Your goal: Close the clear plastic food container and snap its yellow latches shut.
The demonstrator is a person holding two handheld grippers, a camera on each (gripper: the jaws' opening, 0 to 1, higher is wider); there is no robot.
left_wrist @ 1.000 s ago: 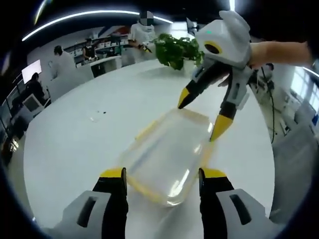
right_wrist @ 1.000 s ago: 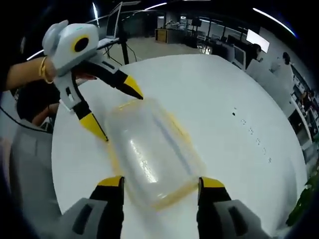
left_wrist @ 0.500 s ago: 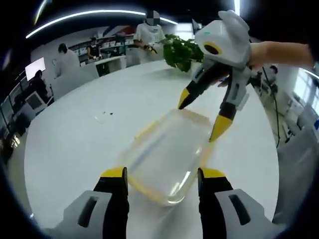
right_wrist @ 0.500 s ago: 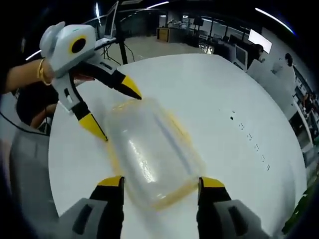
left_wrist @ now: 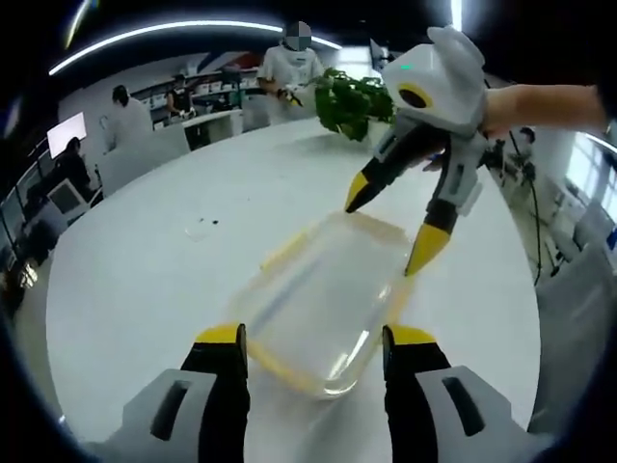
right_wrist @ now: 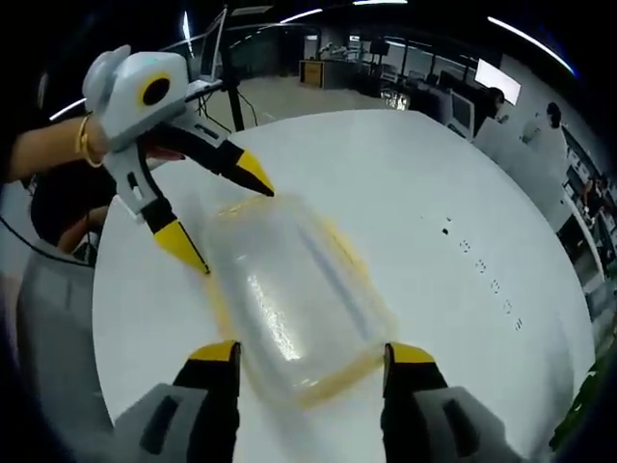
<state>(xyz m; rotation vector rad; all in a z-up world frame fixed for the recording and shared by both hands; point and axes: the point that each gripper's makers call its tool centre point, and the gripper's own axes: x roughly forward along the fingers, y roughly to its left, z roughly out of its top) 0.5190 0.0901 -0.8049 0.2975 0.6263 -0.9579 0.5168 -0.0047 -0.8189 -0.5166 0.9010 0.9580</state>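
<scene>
Two hand-held grippers meet over one clear rectangular plastic food container with yellow latches [left_wrist: 323,304], which lies on the round white tabletop [left_wrist: 145,280]. The lid is on the container.

In the left gripper view, the left hand-held gripper [left_wrist: 313,345] has its black, yellow-tipped jaws spread wide, one on each side of the near short end of the container, and it pinches nothing. A yellow latch strip [left_wrist: 275,365] runs along this near end, and another one [left_wrist: 284,254] shows on the long left side. At the far end, the right hand-held gripper [left_wrist: 388,231] comes in from the upper right — its white body is held by a hand [left_wrist: 525,104], and its two yellow tips are apart, one at the far edge of the lid and one at the right corner.

In the right gripper view, the same container [right_wrist: 294,299] is seen from the other end. The right hand-held gripper [right_wrist: 310,352] stands open around the near short end. The left hand-held gripper [right_wrist: 227,222] enters from the upper left with its tips spread at the far end — whether they touch the lid cannot be told.

Behind the tabletop, a green leafy plant [left_wrist: 347,96] stands, and several people are in the room.
</scene>
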